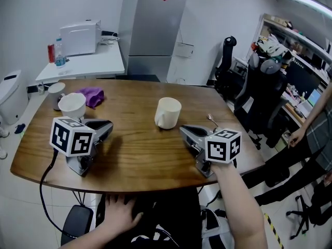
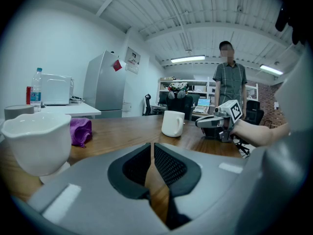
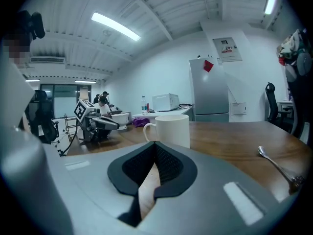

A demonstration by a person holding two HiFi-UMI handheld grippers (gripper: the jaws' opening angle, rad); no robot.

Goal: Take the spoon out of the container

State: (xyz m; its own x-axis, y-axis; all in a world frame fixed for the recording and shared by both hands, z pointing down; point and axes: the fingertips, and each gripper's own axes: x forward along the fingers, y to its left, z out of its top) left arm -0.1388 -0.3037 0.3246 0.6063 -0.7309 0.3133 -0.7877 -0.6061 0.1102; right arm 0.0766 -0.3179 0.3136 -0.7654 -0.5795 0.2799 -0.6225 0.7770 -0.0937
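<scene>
A white mug [image 1: 167, 112] stands upright at the middle of the wooden table [image 1: 135, 162]. The metal spoon [image 1: 212, 120] lies flat on the table to the right of the mug, outside it; the right gripper view shows the spoon [image 3: 279, 168] at lower right. My right gripper [image 1: 184, 130] rests on the table just right of the mug [image 3: 168, 129], jaws shut and empty. My left gripper [image 1: 106, 126] lies on the table at the left with no hand on it, jaws shut and empty. The person's left hand [image 1: 119, 214] rests on the lap.
A white bowl-like cup [image 1: 71, 105], a purple cloth [image 1: 92, 96] and a grey cup [image 1: 55, 93] sit at the table's far left. Office chairs [image 1: 259, 95] and a standing person [image 1: 316, 134] are to the right. A white side table [image 1: 88, 61] stands behind.
</scene>
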